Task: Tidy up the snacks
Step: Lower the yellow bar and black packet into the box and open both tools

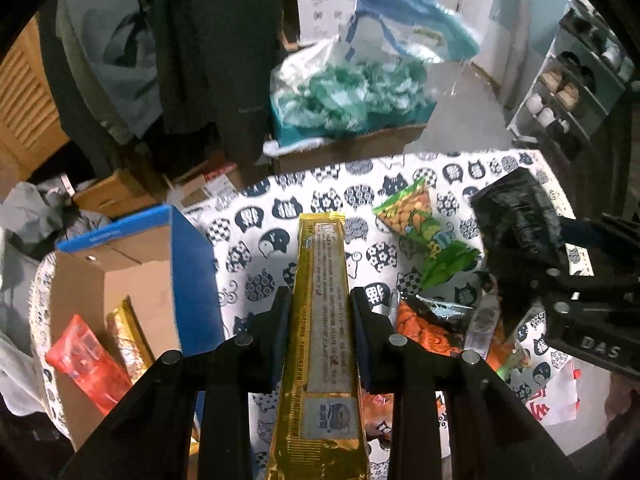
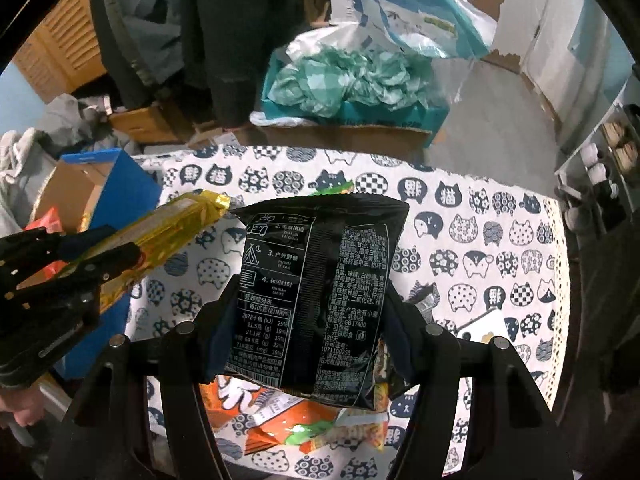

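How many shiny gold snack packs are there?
2. One long gold pack is held in the left gripper above the table. Another gold pack leans inside the cardboard box, beside a red pack. More may be hidden.

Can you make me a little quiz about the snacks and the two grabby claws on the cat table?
1. True or false: the left gripper is shut on the long gold packet.
2. What does the right gripper hold? A) a green bag B) the black snack bag C) nothing
3. Fill in: inside the cardboard box lie a gold packet and a ____ packet.

Key: 1 true. 2 B. 3 red.
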Demonstrator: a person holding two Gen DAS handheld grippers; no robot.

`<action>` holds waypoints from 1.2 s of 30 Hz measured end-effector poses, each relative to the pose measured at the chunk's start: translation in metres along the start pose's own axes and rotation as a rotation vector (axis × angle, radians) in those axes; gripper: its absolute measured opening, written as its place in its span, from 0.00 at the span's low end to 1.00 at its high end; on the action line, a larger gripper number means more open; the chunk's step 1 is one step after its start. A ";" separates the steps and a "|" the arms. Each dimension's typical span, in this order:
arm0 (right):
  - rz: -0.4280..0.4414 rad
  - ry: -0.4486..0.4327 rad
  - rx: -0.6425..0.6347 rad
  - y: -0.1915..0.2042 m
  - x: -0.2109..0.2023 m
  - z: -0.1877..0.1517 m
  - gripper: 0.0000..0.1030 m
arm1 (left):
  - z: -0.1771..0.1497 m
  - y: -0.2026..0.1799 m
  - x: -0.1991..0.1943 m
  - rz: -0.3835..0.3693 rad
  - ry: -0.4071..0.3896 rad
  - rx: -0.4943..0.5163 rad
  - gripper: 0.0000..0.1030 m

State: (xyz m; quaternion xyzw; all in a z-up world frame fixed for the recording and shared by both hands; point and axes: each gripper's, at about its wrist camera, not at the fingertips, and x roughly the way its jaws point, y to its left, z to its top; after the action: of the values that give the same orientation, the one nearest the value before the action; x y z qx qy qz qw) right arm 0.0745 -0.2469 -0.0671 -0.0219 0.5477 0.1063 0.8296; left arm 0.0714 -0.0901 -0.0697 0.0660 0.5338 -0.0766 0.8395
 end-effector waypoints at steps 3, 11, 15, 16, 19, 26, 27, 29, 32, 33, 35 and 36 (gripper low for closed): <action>0.011 -0.010 -0.009 0.005 -0.006 0.002 0.62 | -0.001 0.004 -0.016 -0.006 -0.025 0.004 0.28; 0.036 -0.024 -0.043 0.031 -0.013 0.008 0.62 | -0.011 0.028 -0.042 -0.001 -0.077 -0.002 0.28; 0.053 -0.031 -0.061 0.050 -0.016 0.012 0.62 | -0.016 0.048 -0.048 -0.005 -0.087 -0.033 0.28; 0.055 -0.033 -0.067 0.054 -0.017 0.013 0.62 | -0.018 0.053 -0.048 -0.001 -0.090 -0.039 0.28; 0.066 -0.038 -0.093 0.072 -0.019 0.015 0.62 | -0.026 0.075 -0.051 0.015 -0.097 -0.067 0.28; 0.109 -0.031 -0.132 0.114 -0.018 0.023 0.62 | -0.049 0.127 -0.051 0.034 -0.086 -0.152 0.28; 0.112 -0.031 -0.139 0.120 -0.018 0.025 0.62 | -0.052 0.133 -0.050 0.037 -0.084 -0.164 0.28; 0.124 -0.031 -0.155 0.136 -0.017 0.028 0.62 | -0.058 0.146 -0.049 0.046 -0.080 -0.188 0.28; 0.137 -0.030 -0.187 0.162 -0.015 0.031 0.62 | -0.067 0.165 -0.048 0.060 -0.080 -0.223 0.28; 0.142 -0.029 -0.195 0.167 -0.014 0.031 0.62 | -0.070 0.170 -0.048 0.068 -0.080 -0.231 0.28; 0.160 -0.021 -0.215 0.186 -0.010 0.033 0.62 | -0.076 0.180 -0.045 0.086 -0.075 -0.248 0.28; 0.166 -0.017 -0.225 0.192 -0.008 0.033 0.62 | -0.078 0.184 -0.044 0.089 -0.072 -0.255 0.28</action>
State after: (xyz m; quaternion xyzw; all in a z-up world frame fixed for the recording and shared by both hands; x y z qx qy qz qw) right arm 0.0629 -0.0558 -0.0314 -0.0686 0.5254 0.2352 0.8148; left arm 0.0201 0.1080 -0.0575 -0.0203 0.5054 0.0267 0.8622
